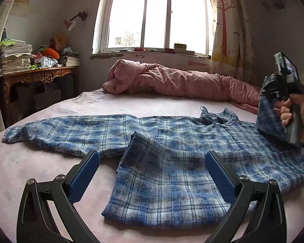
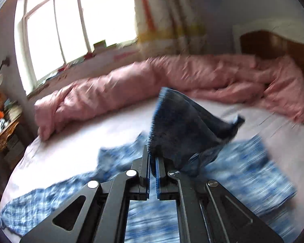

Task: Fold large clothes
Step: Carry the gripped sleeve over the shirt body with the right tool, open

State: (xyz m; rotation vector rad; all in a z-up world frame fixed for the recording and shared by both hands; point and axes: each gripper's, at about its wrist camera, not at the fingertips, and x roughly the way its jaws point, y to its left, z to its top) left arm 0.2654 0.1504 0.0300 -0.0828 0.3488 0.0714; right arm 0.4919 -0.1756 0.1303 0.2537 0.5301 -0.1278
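Left wrist view: bed (image 1: 50, 162) with pale pink sheet fills most of the frame; bright window (image 1: 156, 18) behind, patterned curtain (image 1: 229, 30) at its right side. Rolled pink quilt (image 1: 172, 81) lies along the far edge of the bed. Carved wooden side table (image 1: 36, 77) far left, stacked with papers. Blue plaid shirt (image 1: 172, 141) spread flat mid-bed, collar toward the quilt, one sleeve stretched out to the left, near hem corner turned over. Left gripper (image 1: 152, 162) low over the near hem, jaws spread wide, nothing between them. Right gripper (image 1: 273, 93) at right edge, a hand (image 1: 287, 111) round its handle. Right wrist view, blurred: right gripper's jaws clamped shut on a lifted piece of the plaid shirt, cloth raised off the bed
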